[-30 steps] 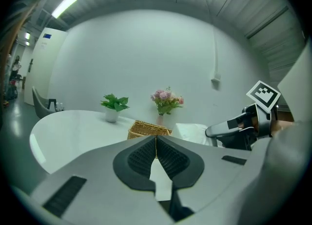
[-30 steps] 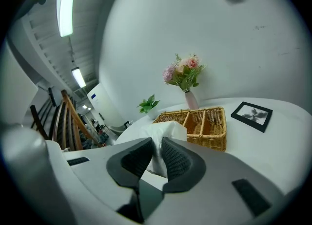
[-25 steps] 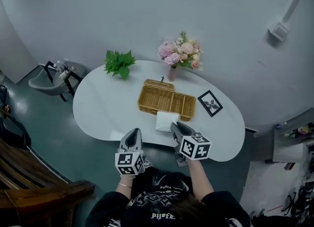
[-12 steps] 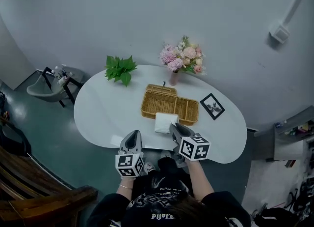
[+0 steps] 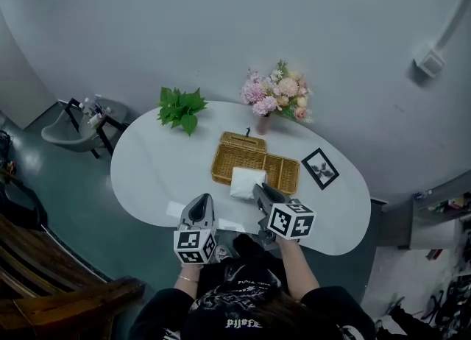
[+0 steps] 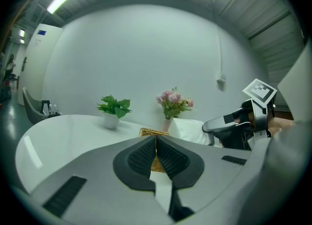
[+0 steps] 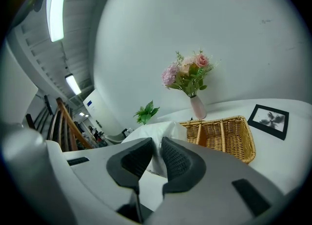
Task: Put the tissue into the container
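Our right gripper (image 5: 259, 190) is clenched on the white tissue (image 5: 244, 182), which sits at the near edge of the wicker container (image 5: 287, 176) on the white surface (image 5: 154, 162). Our left gripper (image 5: 200, 200) hangs to its left by the surface's near edge, jaws pressed together on nothing.

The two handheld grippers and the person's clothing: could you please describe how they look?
The left gripper and right gripper are smooth grey shells narrowing toward the jaws, each carrying a white cube with black square markers. The pads are dark and ribbed. No cables show. The person wears a black top with white print.
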A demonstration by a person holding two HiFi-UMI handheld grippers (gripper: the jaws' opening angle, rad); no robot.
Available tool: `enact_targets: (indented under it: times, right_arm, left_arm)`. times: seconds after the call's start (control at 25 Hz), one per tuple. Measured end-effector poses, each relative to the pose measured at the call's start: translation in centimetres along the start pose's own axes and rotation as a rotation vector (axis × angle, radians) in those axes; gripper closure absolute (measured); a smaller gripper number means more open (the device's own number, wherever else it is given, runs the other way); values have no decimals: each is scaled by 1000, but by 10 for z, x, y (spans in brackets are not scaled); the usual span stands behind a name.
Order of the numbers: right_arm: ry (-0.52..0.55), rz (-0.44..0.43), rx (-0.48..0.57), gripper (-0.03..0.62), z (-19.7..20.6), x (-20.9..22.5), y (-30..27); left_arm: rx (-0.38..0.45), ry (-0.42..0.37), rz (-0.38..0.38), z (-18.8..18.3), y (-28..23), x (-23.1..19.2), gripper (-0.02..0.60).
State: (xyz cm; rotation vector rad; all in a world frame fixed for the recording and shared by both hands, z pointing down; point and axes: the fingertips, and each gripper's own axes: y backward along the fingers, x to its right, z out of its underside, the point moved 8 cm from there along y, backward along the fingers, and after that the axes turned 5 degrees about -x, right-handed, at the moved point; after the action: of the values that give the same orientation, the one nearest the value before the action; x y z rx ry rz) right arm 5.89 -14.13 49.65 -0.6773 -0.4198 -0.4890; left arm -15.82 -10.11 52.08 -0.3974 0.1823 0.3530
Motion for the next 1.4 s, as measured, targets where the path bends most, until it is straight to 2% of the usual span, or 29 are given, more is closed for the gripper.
enact_targets:
  times: [0.4,0.76,1.4]
  right_arm:
    - [-1,-18,-8,507,-26,7,-19]
    - [-51,-37,-23,507,-41,17,-41]
    - [-141,-6,-97,507,-51,30,-82]
  left_arm:
    - [1,3,-20,-10,-20,-3,555]
    - [0,2,-35,-18,-37,-6,555]
    - [-8,7,-67,-28,-58,-21,555]
